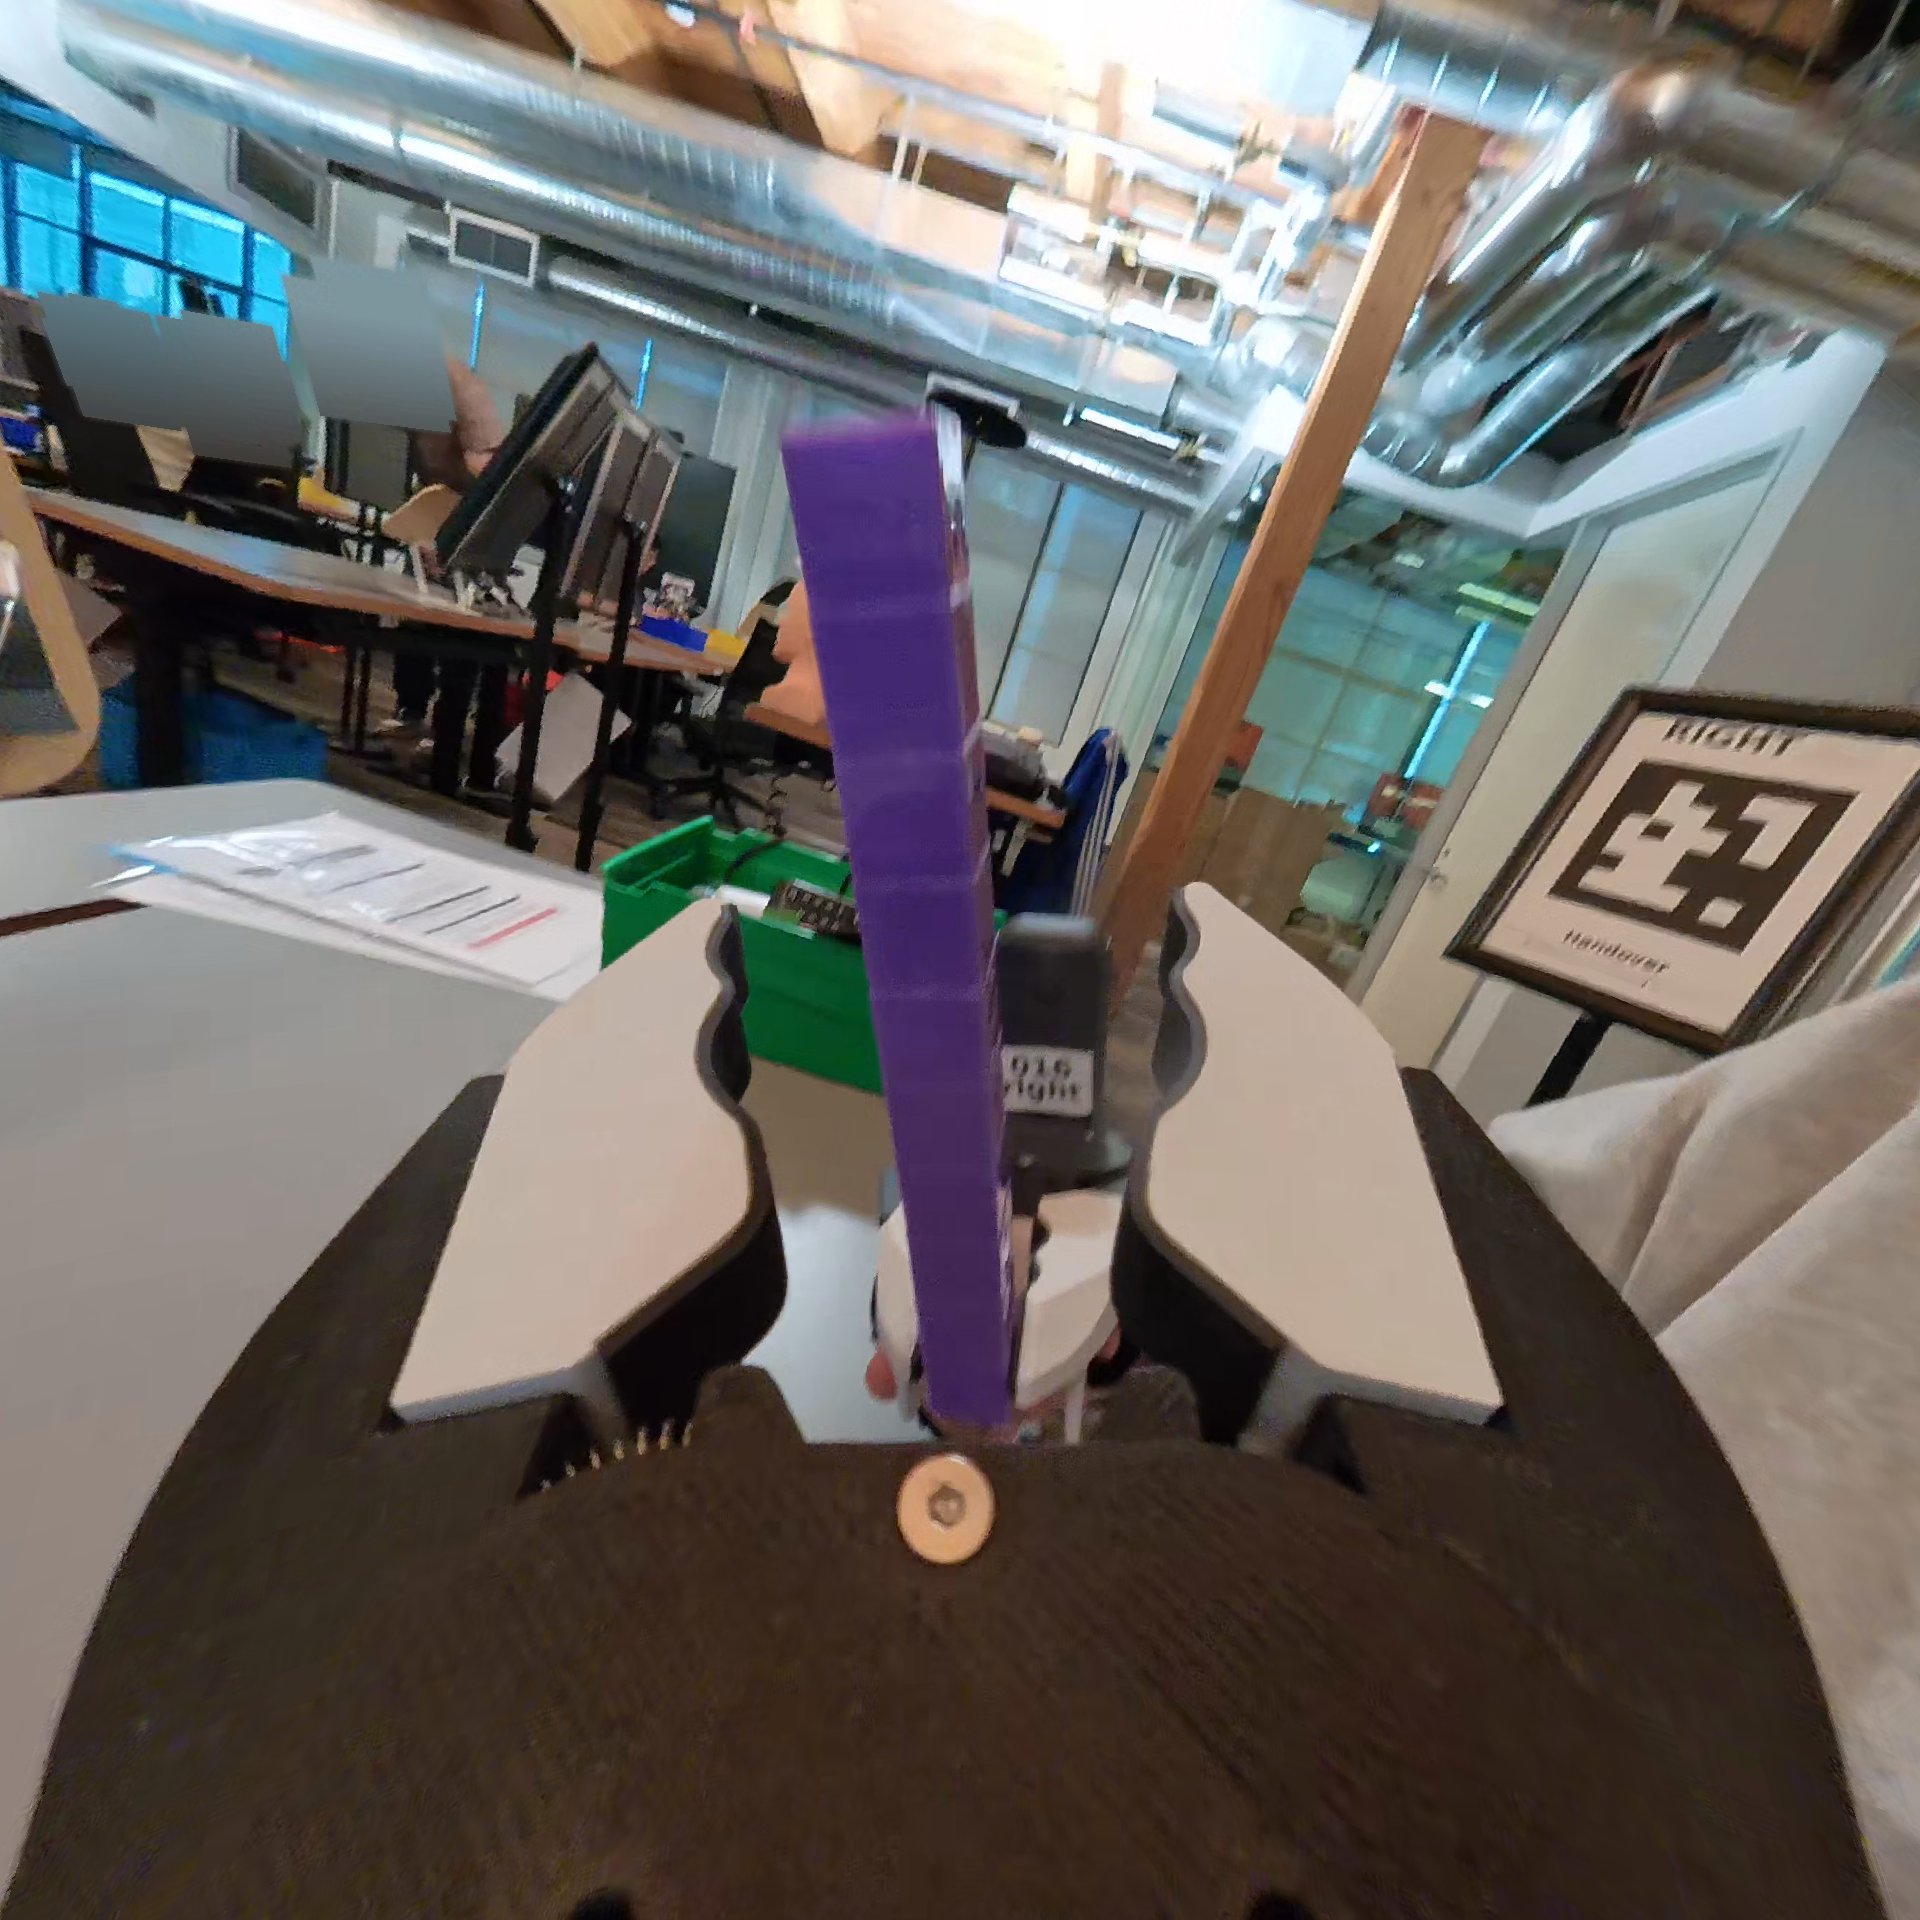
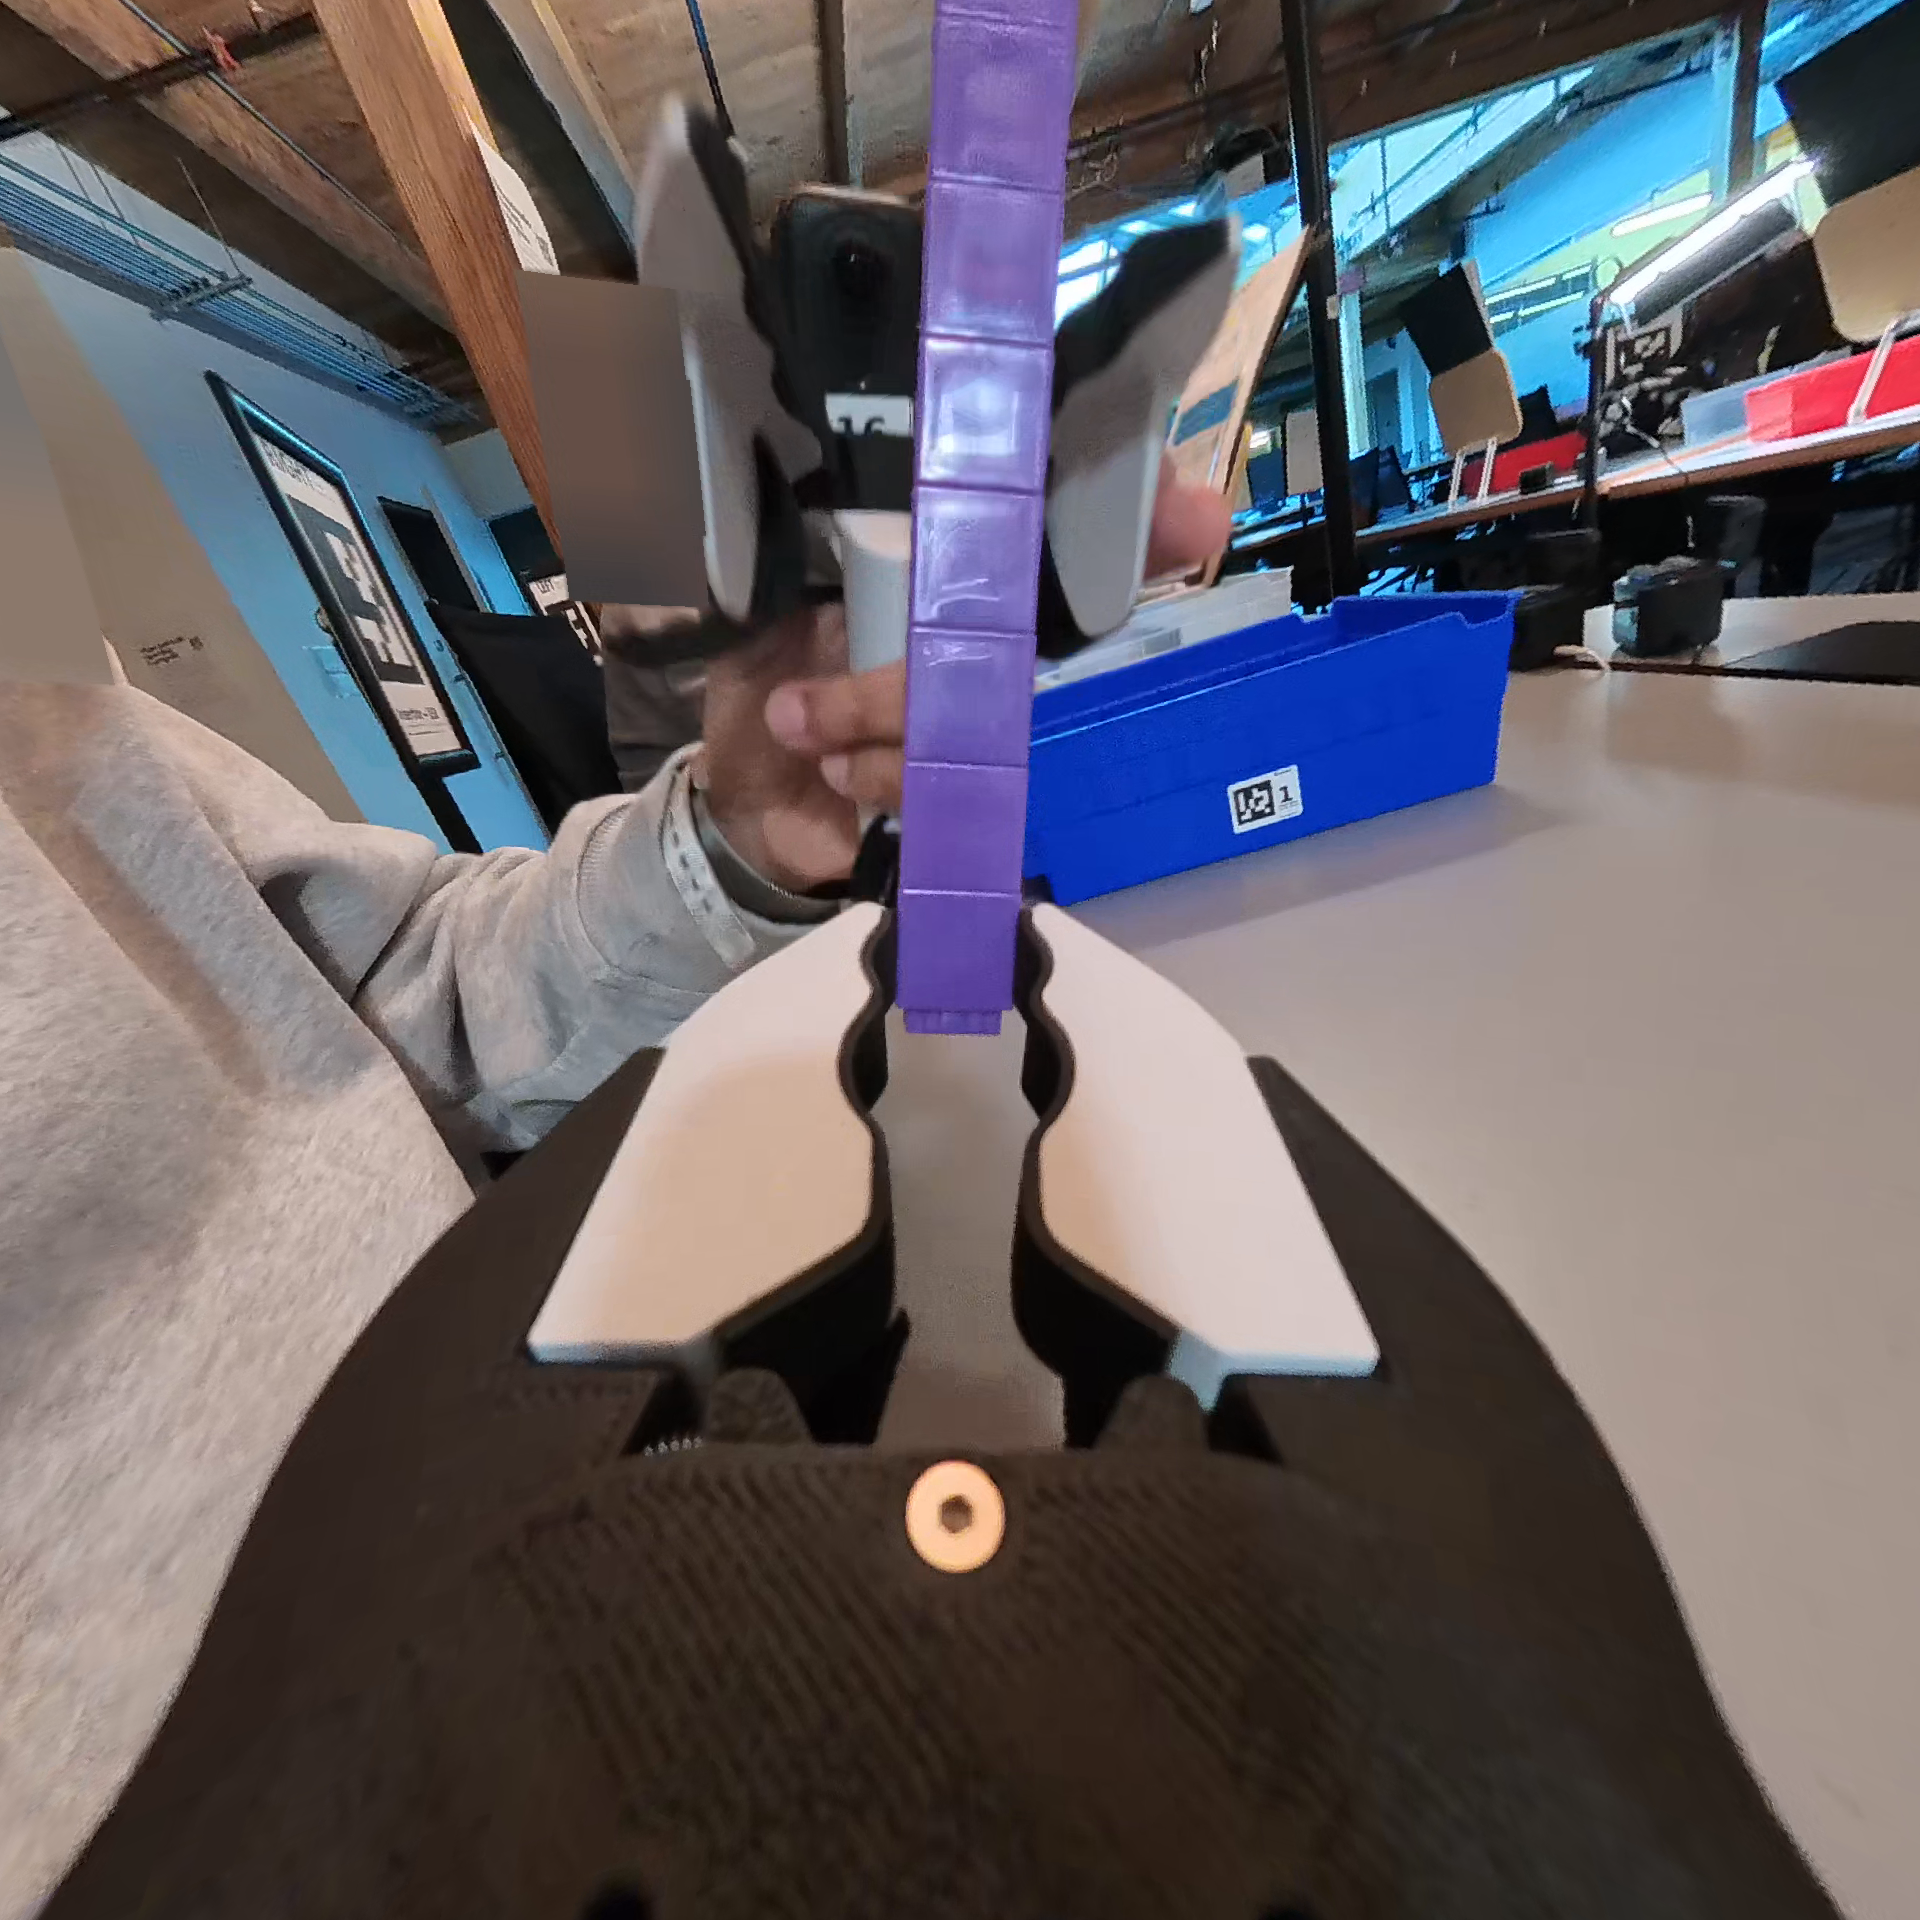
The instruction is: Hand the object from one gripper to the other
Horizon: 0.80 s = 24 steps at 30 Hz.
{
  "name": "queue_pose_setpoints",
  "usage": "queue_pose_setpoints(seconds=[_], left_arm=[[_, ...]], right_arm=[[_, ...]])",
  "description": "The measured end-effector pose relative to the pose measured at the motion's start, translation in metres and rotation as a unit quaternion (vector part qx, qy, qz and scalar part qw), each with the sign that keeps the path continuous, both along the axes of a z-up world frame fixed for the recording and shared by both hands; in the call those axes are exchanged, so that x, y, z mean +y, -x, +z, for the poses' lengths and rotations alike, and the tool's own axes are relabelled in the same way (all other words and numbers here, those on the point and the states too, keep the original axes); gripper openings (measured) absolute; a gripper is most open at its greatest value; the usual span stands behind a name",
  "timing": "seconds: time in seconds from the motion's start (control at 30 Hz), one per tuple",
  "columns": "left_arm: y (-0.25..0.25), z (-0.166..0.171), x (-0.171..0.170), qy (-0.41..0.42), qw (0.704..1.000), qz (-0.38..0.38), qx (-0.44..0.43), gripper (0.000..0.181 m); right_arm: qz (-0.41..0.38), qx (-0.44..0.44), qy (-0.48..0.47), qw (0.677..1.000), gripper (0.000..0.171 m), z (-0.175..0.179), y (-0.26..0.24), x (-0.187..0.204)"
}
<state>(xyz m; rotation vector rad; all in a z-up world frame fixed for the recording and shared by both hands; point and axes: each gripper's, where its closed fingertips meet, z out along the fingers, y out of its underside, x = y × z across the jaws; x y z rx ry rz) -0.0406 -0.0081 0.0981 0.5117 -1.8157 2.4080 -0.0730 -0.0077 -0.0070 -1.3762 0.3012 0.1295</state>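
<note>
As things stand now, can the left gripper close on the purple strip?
Probably yes. The left gripper is open, and the purple strip stands upright between its fingers with nothing in the gap. The right gripper is shut on the strip's lower end.

One long purple segmented plastic strip (image 2: 971,582). Two two-finger grippers with white fingers on black bodies: the left gripper (image 1: 951,997) and the right gripper (image 2: 956,961). One blue plastic bin (image 2: 1278,727). One green plastic bin (image 1: 790,956). One grey tabletop (image 2: 1558,987). Two framed black-and-white marker signs, one in each view (image 1: 1704,852) (image 2: 353,592).
</note>
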Motion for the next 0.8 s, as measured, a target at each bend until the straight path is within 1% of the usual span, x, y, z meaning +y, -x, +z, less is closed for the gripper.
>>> queue_pose_setpoints(seconds=[0.1, 0.17, 0.27, 0.3, 0.4, 0.47, 0.5, 0.53, 0.57, 0.6, 0.73, 0.8], left_arm=[[-0.005, 0.028, 0.004, 0.030, 0.999, -0.010, 0.025, 0.074], [-0.008, 0.040, 0.006, 0.040, 0.998, -0.016, 0.046, 0.070], [-0.008, 0.049, 0.010, 0.043, 0.997, -0.027, 0.053, 0.054], [-0.008, 0.050, 0.012, 0.045, 0.997, -0.029, 0.055, 0.053], [-0.003, 0.051, 0.019, 0.051, 0.995, -0.044, 0.070, 0.059], [-0.003, 0.049, 0.023, 0.046, 0.996, -0.040, 0.069, 0.057], [-0.002, 0.048, 0.024, 0.041, 0.996, -0.037, 0.065, 0.052], [0.000, 0.047, 0.024, 0.034, 0.997, -0.038, 0.059, 0.043], [0.001, 0.046, 0.024, 0.028, 0.998, -0.035, 0.049, 0.024], [0.001, 0.045, 0.025, 0.021, 0.999, -0.027, 0.036, 0.021], [0.005, 0.045, 0.022, -0.004, 1.000, -0.018, 0.005, 0.022], [0.006, 0.044, 0.021, -0.017, 1.000, -0.014, -0.005, 0.022]], right_arm=[[0.002, -0.007, 0.005, 1.000, 0.022, 0.001, 0.003, 0.002], [0.004, -0.011, 0.007, 1.000, 0.022, 0.001, 0.007, 0.004], [0.004, -0.012, 0.009, 1.000, 0.022, 0.000, 0.011, 0.006], [0.005, -0.011, 0.008, 1.000, 0.022, 0.001, 0.011, 0.007], [0.009, -0.009, 0.004, 1.000, 0.022, 0.002, 0.014, 0.009], [0.013, -0.010, 0.005, 1.000, 0.022, 0.001, 0.016, 0.010], [0.016, -0.010, 0.006, 1.000, 0.022, 0.001, 0.017, 0.011], [0.018, -0.010, 0.007, 1.000, 0.022, 0.000, 0.018, 0.012], [0.021, -0.010, 0.008, 1.000, 0.022, 0.000, 0.019, 0.013], [0.024, -0.010, 0.007, 1.000, 0.022, 0.000, 0.020, 0.014], [0.035, 0.001, 0.002, 0.999, 0.022, 0.000, 0.022, 0.014], [0.028, 0.007, -0.002, 1.000, 0.023, -0.001, 0.018, 0.013]])
